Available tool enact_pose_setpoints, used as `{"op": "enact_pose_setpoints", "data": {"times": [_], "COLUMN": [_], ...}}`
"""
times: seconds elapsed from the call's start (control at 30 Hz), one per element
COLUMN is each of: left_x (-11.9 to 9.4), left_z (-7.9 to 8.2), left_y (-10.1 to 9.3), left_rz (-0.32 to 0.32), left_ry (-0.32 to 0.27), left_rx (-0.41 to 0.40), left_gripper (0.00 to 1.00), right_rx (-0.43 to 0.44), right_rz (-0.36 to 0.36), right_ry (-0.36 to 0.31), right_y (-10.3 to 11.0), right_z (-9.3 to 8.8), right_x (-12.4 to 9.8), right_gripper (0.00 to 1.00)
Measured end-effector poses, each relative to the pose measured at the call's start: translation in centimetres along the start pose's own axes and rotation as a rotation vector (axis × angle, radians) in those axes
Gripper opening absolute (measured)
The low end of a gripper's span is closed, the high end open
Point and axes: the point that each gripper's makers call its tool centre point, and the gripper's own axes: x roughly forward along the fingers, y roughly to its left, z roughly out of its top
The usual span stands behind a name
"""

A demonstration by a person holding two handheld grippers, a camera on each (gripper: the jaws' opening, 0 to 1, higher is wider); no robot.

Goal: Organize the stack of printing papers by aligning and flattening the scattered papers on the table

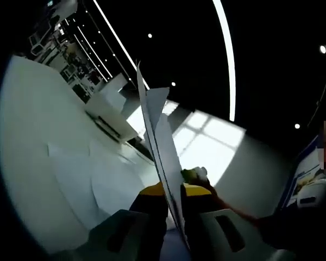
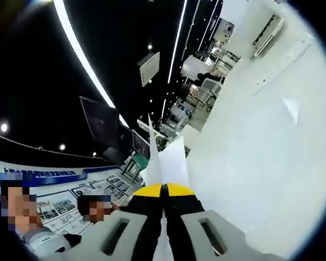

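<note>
papers [image 1: 162, 147] edge-on, lengthwise from gripper [image 1: 174, 209]

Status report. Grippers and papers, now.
Left gripper shut on paper stack, held edge-up. Right gripper shut on same stack. Loose sheets on white table.

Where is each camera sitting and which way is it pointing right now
Left gripper view: rides on the left gripper, looking along its jaws, shut on upright paper sheets; tilted, white table left, dark ceiling above.
Right gripper view: rides on the right gripper, jaws shut on white sheets; table on the right, ceiling and wall posters left.
Shared: table, ceiling light strips, and sheets clamped between jaws.
</note>
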Motion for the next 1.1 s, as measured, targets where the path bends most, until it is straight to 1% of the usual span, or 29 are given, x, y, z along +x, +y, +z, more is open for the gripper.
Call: {"op": "enact_pose_setpoints", "data": {"times": [0.1,0.23,0.27,0.3,0.4,0.47,0.57,1.0,1.1], "left_x": [0.0,0.0,0.0,0.0,0.0,0.1,0.1,0.0,0.0], "left_z": [0.0,0.0,0.0,0.0,0.1,0.0,0.0,0.0,0.0], "left_y": [0.0,0.0,0.0,0.0,0.0,0.0,-0.1,0.0,0.1], "left_rz": [-0.001,0.0,0.001,0.001,0.003,0.002,0.002,0.001,0.001], "left_ry": [-0.001,-0.001,-0.002,-0.002,-0.002,-0.001,-0.001,0.001,0.001], "left_rx": [-0.002,-0.002,-0.002,-0.001,0.0,0.0,0.001,0.003,0.004], "left_gripper": [0.13,0.13,0.13,0.13,0.13,0.13,0.13,0.13,0.13], "right_rx": [0.022,0.03,0.038,0.054,0.074,0.097,0.127,0.151,0.151], "right_rz": [0.002,-0.006,-0.003,-0.001,0.0,0.007,0.013,0.01,0.01], "right_ry": [-0.02,-0.011,-0.01,-0.016,-0.025,-0.057,-0.082,-0.084,-0.086], "right_y": [0.0,-0.1,0.2,0.2,0.0,0.0,-0.1,-0.2,-0.1], "right_z": [1.1,0.9,0.0,-0.4,-0.7,-1.2,-2.2,-5.0,-5.1], "right_x": [-0.4,-0.3,-0.2,-0.2,-0.2,-0.2,-0.1,1.0,1.2], "right_gripper": [0.0,0.0,0.0,0.0,0.0,0.0,0.0,0.0,0.0]}}
